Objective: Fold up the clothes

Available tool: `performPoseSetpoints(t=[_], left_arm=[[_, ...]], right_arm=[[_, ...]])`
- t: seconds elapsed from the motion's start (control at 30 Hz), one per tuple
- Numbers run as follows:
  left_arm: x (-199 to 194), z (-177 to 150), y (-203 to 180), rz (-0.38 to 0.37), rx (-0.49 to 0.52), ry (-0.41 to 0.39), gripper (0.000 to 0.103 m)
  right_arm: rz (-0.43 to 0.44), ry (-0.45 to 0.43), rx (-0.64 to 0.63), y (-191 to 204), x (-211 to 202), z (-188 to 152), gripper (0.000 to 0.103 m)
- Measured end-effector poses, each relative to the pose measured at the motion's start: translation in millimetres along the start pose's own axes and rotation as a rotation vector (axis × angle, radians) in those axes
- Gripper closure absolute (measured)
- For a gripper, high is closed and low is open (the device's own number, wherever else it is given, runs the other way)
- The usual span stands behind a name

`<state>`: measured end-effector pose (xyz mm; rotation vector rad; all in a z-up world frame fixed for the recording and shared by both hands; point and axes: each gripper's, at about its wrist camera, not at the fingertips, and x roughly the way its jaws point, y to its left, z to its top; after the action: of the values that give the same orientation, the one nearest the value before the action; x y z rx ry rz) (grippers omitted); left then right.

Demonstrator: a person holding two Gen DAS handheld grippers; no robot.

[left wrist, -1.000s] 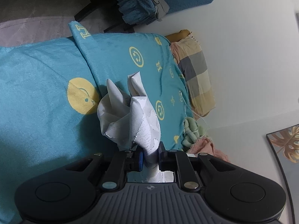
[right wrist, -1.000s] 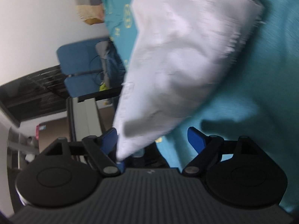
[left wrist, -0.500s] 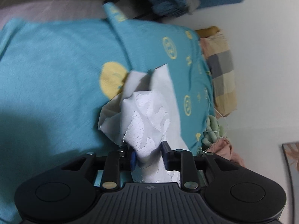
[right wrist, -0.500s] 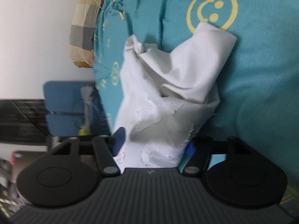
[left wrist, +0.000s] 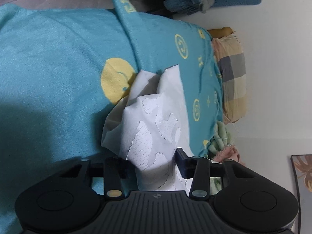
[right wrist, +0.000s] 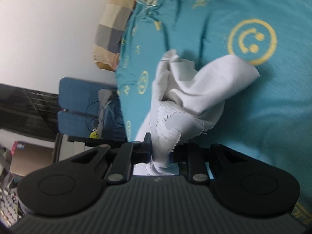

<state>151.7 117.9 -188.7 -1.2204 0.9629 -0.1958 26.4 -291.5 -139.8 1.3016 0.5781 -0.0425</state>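
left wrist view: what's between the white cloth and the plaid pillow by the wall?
Only teal bedding printed with small yellow smiley marks; nothing else lies on that strip between the white cloth and the plaid pillow. The left wrist view shows it.

One white garment lies crumpled on one teal bedspread. Two grippers, left and right, meet the garment. Beyond the bedspread: one checked pillow, one blue chair (its back and seat both visible).
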Motion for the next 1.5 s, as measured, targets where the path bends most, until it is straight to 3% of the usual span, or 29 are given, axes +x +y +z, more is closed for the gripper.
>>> performPoseSetpoints(t=[0.13,0.4,0.63,0.83,1.13,1.23,1.37,1.43,1.5], left_arm=[[-13,-6,-10,-0.035,0.015,-0.016,0.073],[-57,-29,-31,-0.071,0.012,0.019,0.079],[-74,-67,-106,-0.094,0.144,0.053,0.081],[-19,-107,-208,-0.148,0.201,0.153,0.081],[108,-196,-420,-0.378,0.31,0.275,0.081],[142,-232,-465,-0.428,0.37,0.308,0.081],[175,-276,-462,-0.438,0.534,0.367,0.077],[196,-291,-435,-0.386,0.639,0.397,0.076],[208,-300,-400,-0.298,0.711,0.44,0.078]], right_arm=[[-0.009,-0.006,-0.05,13,-9,-3,0.083],[-0.008,-0.044,-0.091,30,-57,-19,0.084],[0.02,-0.08,-0.06,52,-106,5,0.084],[0.061,-0.161,-0.034,77,-149,88,0.083],[0.151,-0.405,-0.19,158,-210,288,0.083],[0.166,-0.489,-0.248,171,-232,342,0.083],[0.114,-0.564,-0.348,155,-246,380,0.083],[0.082,-0.571,-0.384,129,-247,384,0.083],[0.007,-0.516,-0.409,93,-244,374,0.083]])
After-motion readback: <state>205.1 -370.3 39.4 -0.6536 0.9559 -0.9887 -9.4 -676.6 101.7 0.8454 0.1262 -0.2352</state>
